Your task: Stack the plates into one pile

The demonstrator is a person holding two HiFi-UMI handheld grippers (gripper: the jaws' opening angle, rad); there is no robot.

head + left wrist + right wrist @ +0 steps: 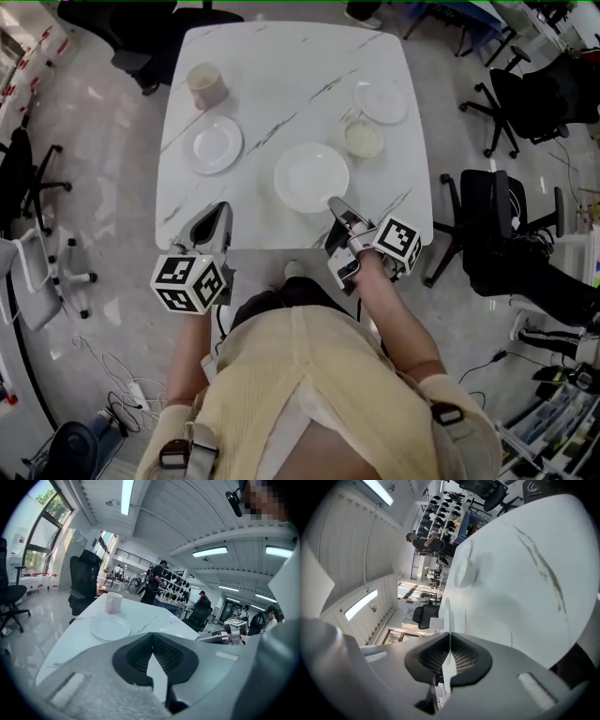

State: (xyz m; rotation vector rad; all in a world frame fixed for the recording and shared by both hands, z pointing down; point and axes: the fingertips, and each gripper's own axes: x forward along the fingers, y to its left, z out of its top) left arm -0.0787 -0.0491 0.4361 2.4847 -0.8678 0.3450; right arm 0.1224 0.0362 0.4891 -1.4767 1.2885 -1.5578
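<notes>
Counting three plates on the bench (pixel 281 56), none yet on another: judged barely begun. Pinching the near rim of the large plate (pixel 311 176) with the right gripper (pixel 336 202), jaws closed down to the thin edge between them, near the bench's front edge. Cannot tell whether lifted or resting. Holding the left gripper (pixel 217 208) just inside that front edge, jaws closed together on nothing. Noting the left small plate (pixel 213 145) well apart, near a mug (pixel 204 84), and the far small plate (pixel 382 100) at the right, just past a bowl (pixel 364 139). Left to do: bringing all three into one pile.
</notes>
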